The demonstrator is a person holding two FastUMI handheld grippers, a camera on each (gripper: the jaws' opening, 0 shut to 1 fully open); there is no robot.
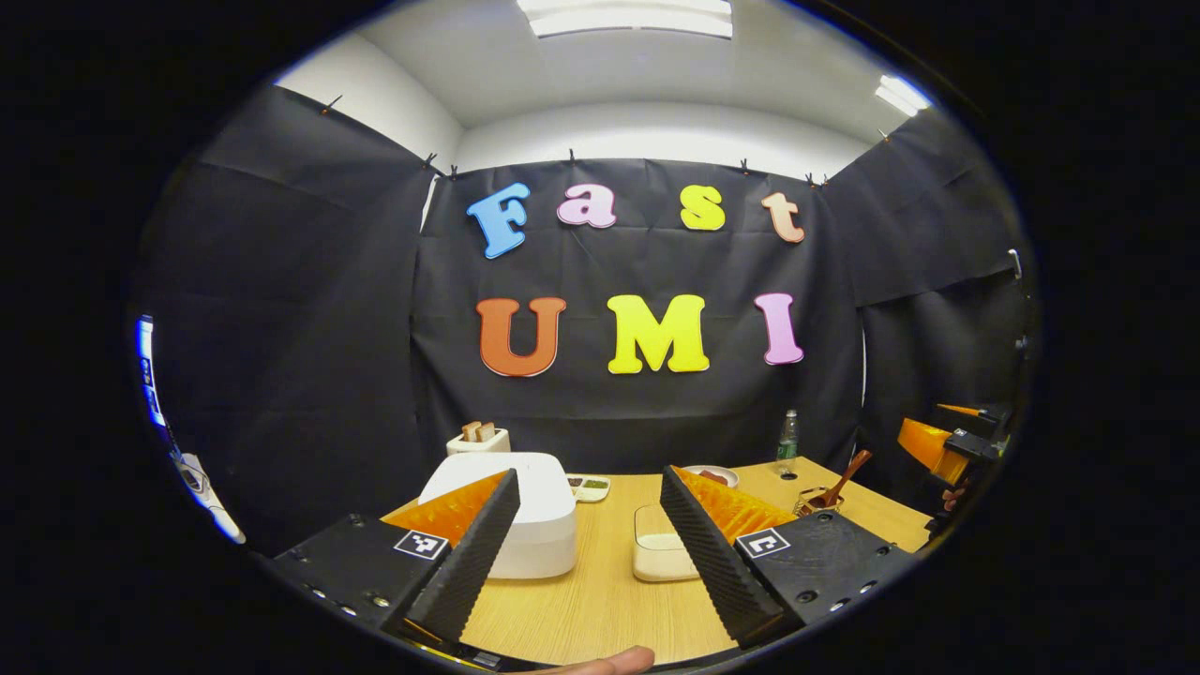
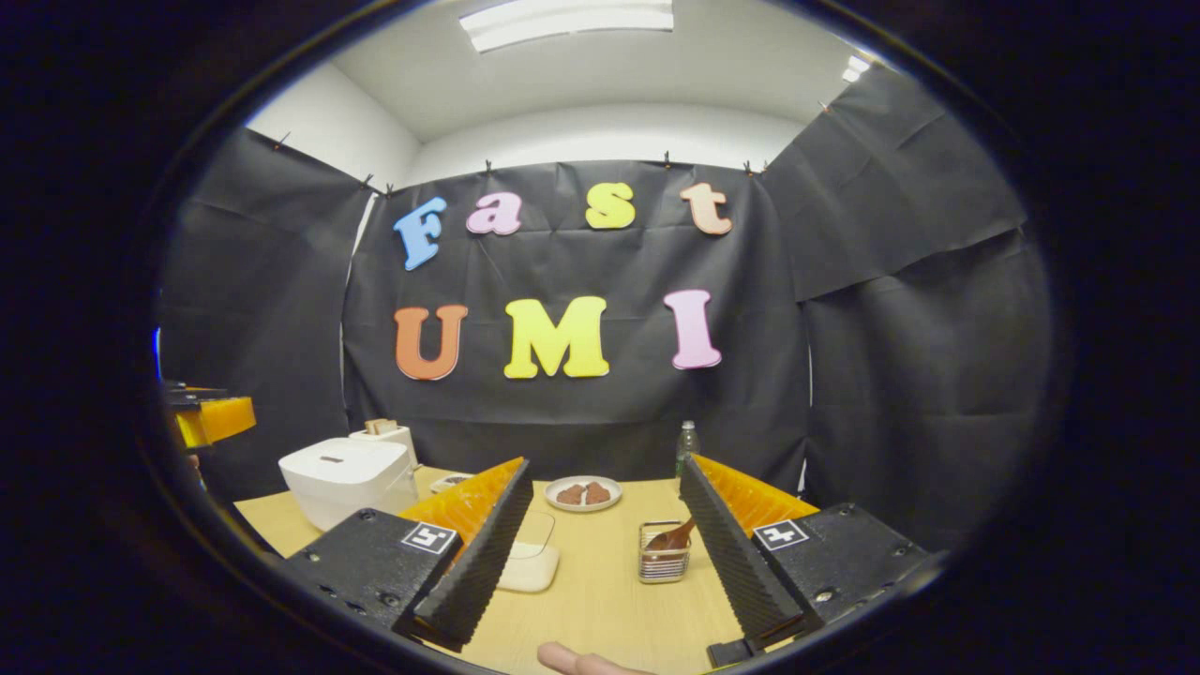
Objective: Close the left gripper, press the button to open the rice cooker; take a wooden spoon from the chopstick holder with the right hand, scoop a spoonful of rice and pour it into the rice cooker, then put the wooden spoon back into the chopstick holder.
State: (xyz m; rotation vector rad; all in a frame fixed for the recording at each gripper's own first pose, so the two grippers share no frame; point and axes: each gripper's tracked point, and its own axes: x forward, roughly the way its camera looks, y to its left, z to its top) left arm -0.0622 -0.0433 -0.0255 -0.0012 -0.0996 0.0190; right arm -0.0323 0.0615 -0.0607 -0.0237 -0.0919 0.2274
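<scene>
Your left gripper (image 1: 589, 548) hangs above the near edge of the wooden table (image 1: 600, 609) with its jaws spread wide and nothing between them; the white rice cooker (image 1: 534, 511) sits just beyond its left finger, lid down. Between the two fingers you can see the clear container of rice (image 1: 661, 555), resting on the table just to the right of the cooker. Further right stands the wire chopstick holder (image 1: 817, 502) with the wooden spoon (image 1: 847, 476) leaning out of it, handle tilted up and to the right. Your right gripper (image 2: 600, 553) is likewise held open and empty, well back from everything. From the right gripper view, the chopstick holder (image 2: 664, 553) stands upright between the fingers, close to the right one, with the wooden spoon (image 2: 675, 537) resting in it. The rice container (image 2: 531, 561) lies partly behind the left finger, and the rice cooker (image 2: 349, 480) is off to the left, closed. Behind it is a white toaster (image 2: 384, 436) with bread in its slots. At the far side of the table sit a plate of brown food (image 2: 583, 493) and a plastic bottle (image 2: 687, 448). A fingertip (image 2: 572, 662) shows at the bottom edge.
</scene>
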